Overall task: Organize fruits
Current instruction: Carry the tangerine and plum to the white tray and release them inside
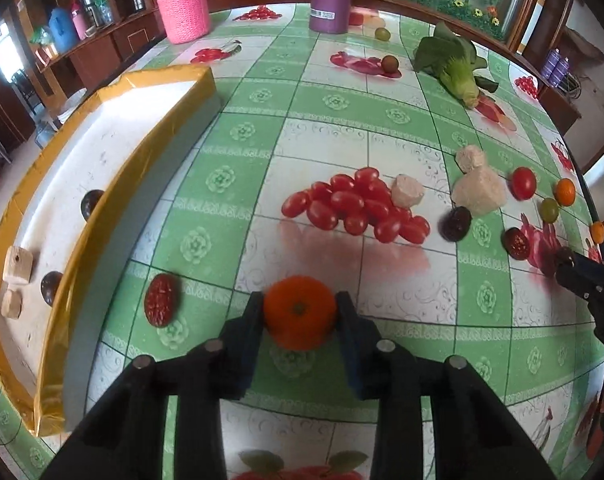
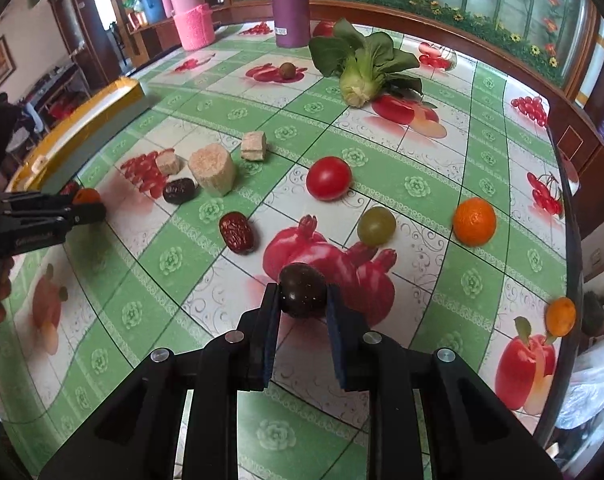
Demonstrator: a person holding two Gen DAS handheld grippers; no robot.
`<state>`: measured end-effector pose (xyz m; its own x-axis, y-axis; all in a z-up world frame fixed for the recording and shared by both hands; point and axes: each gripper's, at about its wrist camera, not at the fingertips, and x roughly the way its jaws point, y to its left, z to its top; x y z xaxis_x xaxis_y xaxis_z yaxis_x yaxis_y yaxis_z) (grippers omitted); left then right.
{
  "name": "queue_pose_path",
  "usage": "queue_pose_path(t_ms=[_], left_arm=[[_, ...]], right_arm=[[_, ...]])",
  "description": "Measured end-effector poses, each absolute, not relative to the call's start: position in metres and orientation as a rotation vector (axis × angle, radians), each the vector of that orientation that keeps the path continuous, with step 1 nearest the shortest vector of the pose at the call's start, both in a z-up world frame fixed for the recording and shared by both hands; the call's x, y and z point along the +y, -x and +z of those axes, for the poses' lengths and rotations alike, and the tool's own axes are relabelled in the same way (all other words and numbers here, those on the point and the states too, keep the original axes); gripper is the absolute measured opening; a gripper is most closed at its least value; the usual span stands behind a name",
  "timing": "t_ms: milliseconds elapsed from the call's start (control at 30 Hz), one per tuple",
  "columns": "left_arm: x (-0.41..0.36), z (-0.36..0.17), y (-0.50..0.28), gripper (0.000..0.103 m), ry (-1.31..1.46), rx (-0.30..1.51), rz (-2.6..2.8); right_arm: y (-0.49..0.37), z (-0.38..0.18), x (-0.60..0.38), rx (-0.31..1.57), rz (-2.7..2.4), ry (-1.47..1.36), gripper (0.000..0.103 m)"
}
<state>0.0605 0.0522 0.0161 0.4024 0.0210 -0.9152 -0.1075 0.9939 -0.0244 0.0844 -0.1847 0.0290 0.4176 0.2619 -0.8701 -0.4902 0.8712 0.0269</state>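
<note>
- Green-and-white checked oilcloth (image 1: pixel 414 148) printed with fruit pictures, covering the whole tabletop.
- Yellow-rimmed white tray (image 1: pixel 174 80) at left of the left wrist view, holding two dark fruits and pale cubes.
- Left gripper (image 1: pixel 299 312) at lower centre, pads pinching a small orange (image 1: pixel 299 310) resting on the cloth; red date (image 1: pixel 161 305) just beside, to the left.
- Right gripper (image 2: pixel 303 294) at lower centre of its view, clamped on a dark plum (image 2: pixel 303 290) over a printed pomegranate.
- Loose tomato (image 2: pixel 328 178), green grape (image 2: pixel 376 225), second orange (image 2: pixel 474 221) at mid-frame.
- Bok choy (image 2: pixel 362 68), purple cylinder (image 2: pixel 291 4), pink-sleeved jar (image 2: pixel 194 24) along upper edge.
- Wooden shelving at upper left; floral mural behind.
</note>
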Motion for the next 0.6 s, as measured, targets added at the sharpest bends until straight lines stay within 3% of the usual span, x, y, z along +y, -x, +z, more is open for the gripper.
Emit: queue_pose_path(t_ms=[600], left_arm=[[0.033,0.081,0.008,0.038,0.116,1.093,-0.03]], right_arm=[[-0.059,0.054,-0.131,1.026,0.587,0.252,0.022]])
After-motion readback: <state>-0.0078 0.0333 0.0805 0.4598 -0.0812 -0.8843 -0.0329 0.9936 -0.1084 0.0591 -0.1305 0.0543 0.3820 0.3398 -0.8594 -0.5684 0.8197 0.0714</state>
